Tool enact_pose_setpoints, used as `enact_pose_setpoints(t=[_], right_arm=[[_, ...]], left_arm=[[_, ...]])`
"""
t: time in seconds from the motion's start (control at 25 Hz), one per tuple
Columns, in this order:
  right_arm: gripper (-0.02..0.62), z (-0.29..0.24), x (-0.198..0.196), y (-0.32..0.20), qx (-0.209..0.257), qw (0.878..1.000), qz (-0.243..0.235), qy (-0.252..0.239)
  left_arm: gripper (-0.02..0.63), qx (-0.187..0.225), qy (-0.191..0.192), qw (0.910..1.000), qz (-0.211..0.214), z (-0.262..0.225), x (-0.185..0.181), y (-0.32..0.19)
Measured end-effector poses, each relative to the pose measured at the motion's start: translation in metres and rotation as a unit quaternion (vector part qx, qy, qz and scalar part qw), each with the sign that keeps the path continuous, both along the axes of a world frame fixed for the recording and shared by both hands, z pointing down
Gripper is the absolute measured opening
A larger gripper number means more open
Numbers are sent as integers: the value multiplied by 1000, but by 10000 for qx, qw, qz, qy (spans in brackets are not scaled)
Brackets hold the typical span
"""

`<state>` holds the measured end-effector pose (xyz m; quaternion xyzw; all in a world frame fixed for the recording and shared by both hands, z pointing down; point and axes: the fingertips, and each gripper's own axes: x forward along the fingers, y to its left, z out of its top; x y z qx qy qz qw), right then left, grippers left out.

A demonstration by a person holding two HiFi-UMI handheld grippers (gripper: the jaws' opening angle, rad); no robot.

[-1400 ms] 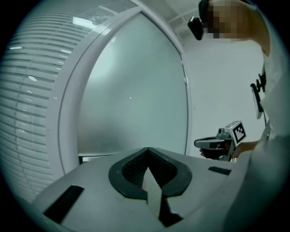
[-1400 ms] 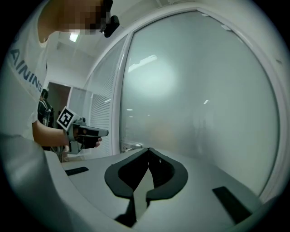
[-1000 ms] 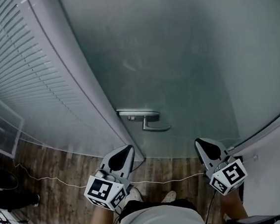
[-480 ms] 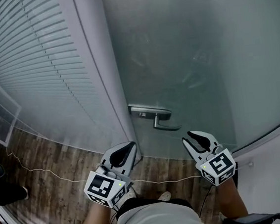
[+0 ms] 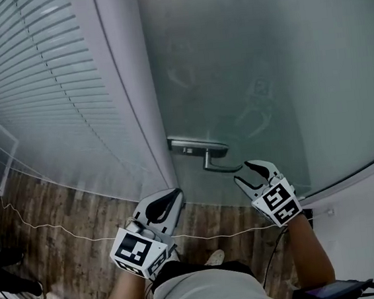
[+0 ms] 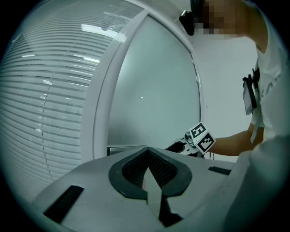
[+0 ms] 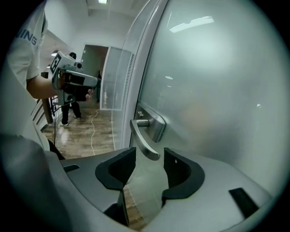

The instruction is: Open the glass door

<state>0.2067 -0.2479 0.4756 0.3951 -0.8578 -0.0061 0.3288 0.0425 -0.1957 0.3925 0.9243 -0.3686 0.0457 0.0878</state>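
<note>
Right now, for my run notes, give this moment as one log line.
phase: approach | right gripper: open, jaws just opening, door handle tip between them, ungripped | left gripper: shut, empty | glass door: closed

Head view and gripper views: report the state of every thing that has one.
Glass door: shut.
Door handle: level, not pressed.
Right gripper: open, jaws have just been opening; handle tip between them, not gripped.
Left gripper: shut, empty.
</note>
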Motion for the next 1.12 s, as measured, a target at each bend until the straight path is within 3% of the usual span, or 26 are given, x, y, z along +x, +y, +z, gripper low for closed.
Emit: enact_pose_setpoints(t=[0.16, 0.24, 0.36, 0.68, 1.12], right_arm=[[173, 8, -1, -5, -70, 9999, 34, 143], [130, 9, -2, -6, -61, 9998, 61, 151], [123, 7, -1, -6, -52, 9999, 105, 85], [117, 6, -2, -10, -34, 9997, 252, -44], [118, 37, 4, -7, -407, 9973, 440, -427]], left_arm=[[0, -67, -13, 10000, 19, 4, -2, 0], [0, -103, -23, 9999, 14, 6, -3, 0], [0, -145, -33, 9999, 23, 9, -4, -1], [0, -146, -26, 9999, 26, 11, -2, -3], [0, -125, -10, 9999, 80, 14, 4, 2]])
